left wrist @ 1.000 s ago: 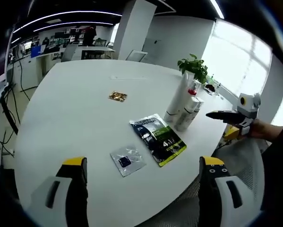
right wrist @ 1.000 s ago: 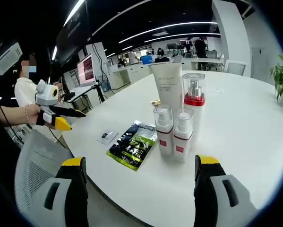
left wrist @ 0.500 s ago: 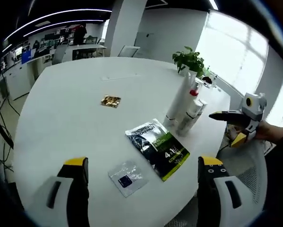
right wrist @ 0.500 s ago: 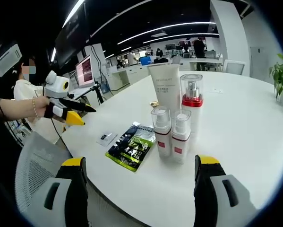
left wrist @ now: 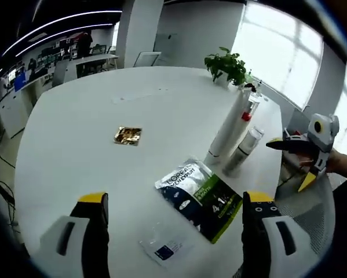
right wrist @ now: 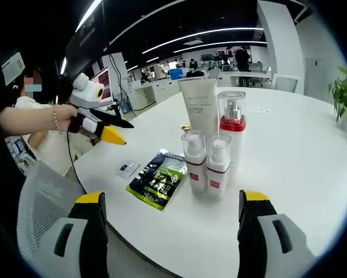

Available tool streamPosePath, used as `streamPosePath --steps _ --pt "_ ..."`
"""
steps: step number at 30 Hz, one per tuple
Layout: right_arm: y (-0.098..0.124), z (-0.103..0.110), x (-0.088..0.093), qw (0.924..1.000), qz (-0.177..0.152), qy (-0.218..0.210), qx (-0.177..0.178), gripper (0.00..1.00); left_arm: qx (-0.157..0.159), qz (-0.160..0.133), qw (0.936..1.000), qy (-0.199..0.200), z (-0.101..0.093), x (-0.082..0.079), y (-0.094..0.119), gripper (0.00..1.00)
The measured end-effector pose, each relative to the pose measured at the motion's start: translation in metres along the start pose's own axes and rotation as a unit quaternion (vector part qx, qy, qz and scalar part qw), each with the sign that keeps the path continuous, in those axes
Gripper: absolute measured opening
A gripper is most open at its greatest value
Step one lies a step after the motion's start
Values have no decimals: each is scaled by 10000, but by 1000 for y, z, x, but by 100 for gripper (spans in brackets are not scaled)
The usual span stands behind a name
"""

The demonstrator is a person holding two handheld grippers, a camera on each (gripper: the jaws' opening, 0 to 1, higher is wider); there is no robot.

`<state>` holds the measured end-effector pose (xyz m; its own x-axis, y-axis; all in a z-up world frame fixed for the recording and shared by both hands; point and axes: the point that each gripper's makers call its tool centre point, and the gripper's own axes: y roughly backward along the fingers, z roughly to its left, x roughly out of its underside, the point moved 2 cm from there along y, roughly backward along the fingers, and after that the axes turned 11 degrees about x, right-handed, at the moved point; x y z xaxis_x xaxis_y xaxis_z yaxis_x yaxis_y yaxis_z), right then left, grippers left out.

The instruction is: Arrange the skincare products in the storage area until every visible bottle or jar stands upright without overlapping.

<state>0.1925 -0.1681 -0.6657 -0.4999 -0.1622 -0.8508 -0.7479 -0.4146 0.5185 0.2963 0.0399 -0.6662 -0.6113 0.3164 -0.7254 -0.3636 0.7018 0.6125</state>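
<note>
Four skincare containers stand upright in a tight cluster on the white round table (right wrist: 289, 150): a tall white tube (right wrist: 199, 110), a clear pump bottle with a red collar (right wrist: 232, 124) and two small clear-capped bottles (right wrist: 195, 159) (right wrist: 217, 165). In the left gripper view the same tube (left wrist: 228, 130) and a small bottle (left wrist: 243, 152) stand at the right of the table. My left gripper (left wrist: 176, 231) is open above the near table edge, and it also appears, held in a hand, as the left gripper (right wrist: 122, 132). My right gripper (right wrist: 170, 231) is open, short of the bottles, with nothing in it; it enters as the right gripper (left wrist: 288, 163).
A green and black sachet (left wrist: 199, 197), a small clear sachet (left wrist: 164, 250) and a gold packet (left wrist: 127, 135) lie flat on the table. A potted plant (left wrist: 226, 65) stands at the far edge. A mesh chair (right wrist: 43, 197) sits by the near edge, and desks and monitors lie beyond.
The left gripper has risen and come in over the table, so its view looks down more steeply. The right gripper has barely shifted. The bottles and sachets stayed where they were.
</note>
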Motion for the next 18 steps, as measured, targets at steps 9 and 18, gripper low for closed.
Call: streamPosePath --steps 9,18 --pt "1 -5 1 9998 39 -61 164 95 -65 218 9997 -127 18 -14 -24 88" --pt "0 -6 3 9996 112 43 242 95 -124 588 9980 -198 41 -23 -46 87"
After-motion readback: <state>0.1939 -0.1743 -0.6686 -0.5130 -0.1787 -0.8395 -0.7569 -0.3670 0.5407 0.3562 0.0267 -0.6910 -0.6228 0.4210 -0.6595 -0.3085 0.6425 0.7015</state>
